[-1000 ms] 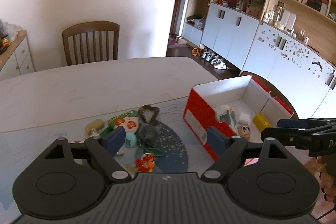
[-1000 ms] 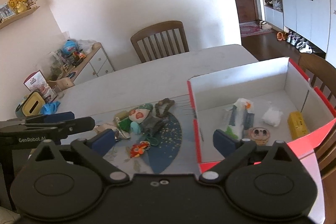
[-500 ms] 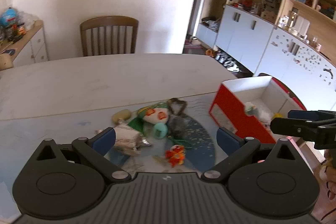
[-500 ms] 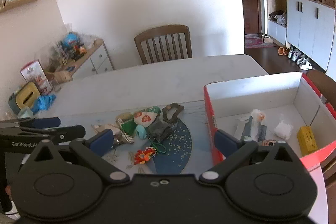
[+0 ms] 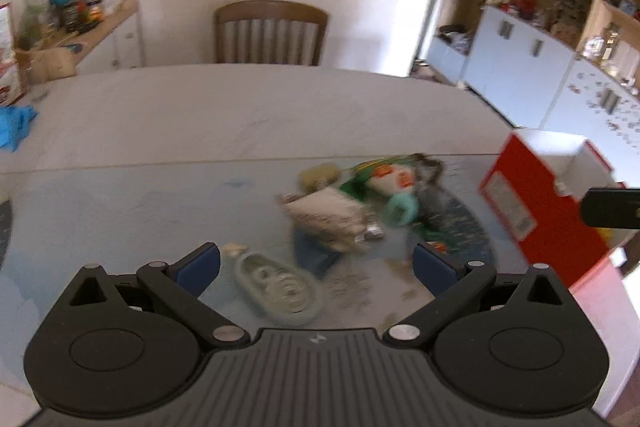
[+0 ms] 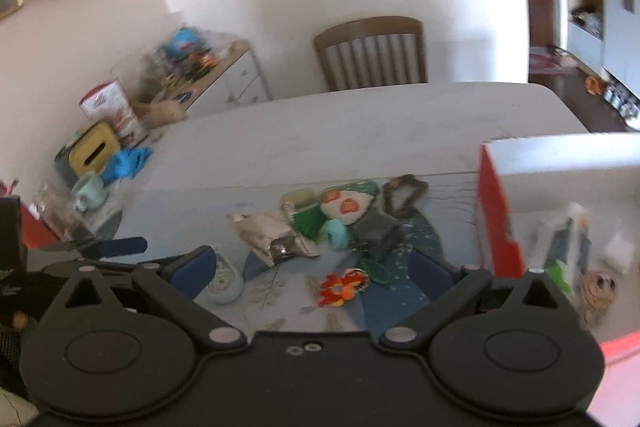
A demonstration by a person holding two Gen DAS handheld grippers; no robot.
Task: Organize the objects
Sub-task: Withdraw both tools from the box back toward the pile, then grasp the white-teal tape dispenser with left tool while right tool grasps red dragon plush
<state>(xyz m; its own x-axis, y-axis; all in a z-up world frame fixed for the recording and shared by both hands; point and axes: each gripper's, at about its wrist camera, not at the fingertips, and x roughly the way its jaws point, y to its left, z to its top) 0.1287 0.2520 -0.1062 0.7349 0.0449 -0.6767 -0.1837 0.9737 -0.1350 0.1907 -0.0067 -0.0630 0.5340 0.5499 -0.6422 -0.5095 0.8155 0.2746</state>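
**Both grippers open over the clutter, nothing picked yet**

Left wrist view: your left gripper has just been opening and its jaws now stand wide with nothing between the pads. Just ahead, on the table, lies a pale oval dish with a ribbed spiral face. Beyond it sits the heap of small things: a crinkled foil packet, a teal ring and a green and white pouch. The red box stands to the right. The picture is blurred, so finer detail is lost.

Right wrist view: your right gripper also has its jaws spread and empty. An orange flower trinket lies between them on the mat, the foil packet just beyond. The red box already holds a few items.

The foil packet looks light, crushable and slick; I'd pinch it across the flat body, not the sealed end. The dish looks rigid and possibly brittle; take it by the rim.
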